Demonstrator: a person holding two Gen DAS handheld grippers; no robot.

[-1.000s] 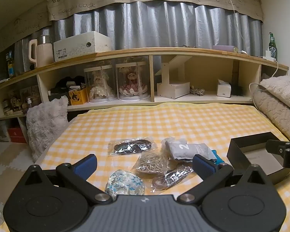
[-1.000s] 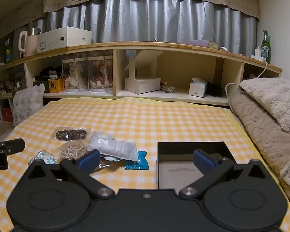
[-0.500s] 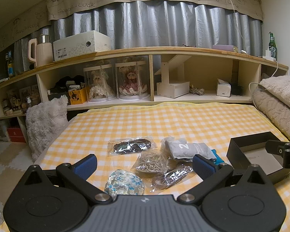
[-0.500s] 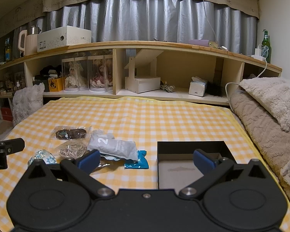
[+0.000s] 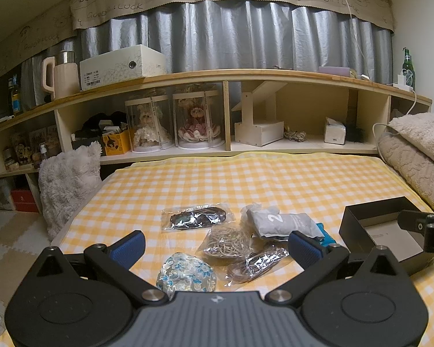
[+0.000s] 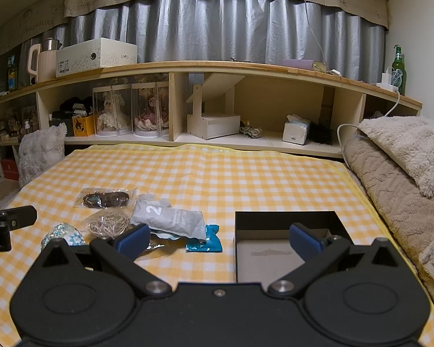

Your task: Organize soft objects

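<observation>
**A:** What took up most of the scene?

**B:** A yellow-and-white checked cloth covered the flat surface, running back to a long wooden shelf unit under grey curtains. Folded plush blankets were stacked along the right edge.

**A:** And the container?

**B:** A black open-topped box sat on the cloth at the right, nothing visible in it. In the right wrist view it lay just ahead of the right gripper.

**A:** How did the grippers stand?

**B:** Both had their blue-padded jaws spread wide and held nothing. The left gripper hovered above the cluster of packets; the right one hung between the packets and the box.

**A:** Where were the soft things?

**B:** All on the cloth, left of the box and apart from it. The biggest was a grey pouch printed with a "2", lying partly on a teal packet. Behind it lay a clear bag of dark cord. In front were a clear bag of beige string, touching another clear bag of brownish loops, and nearest the left gripper a small blue-flowered pouch.
</observation>
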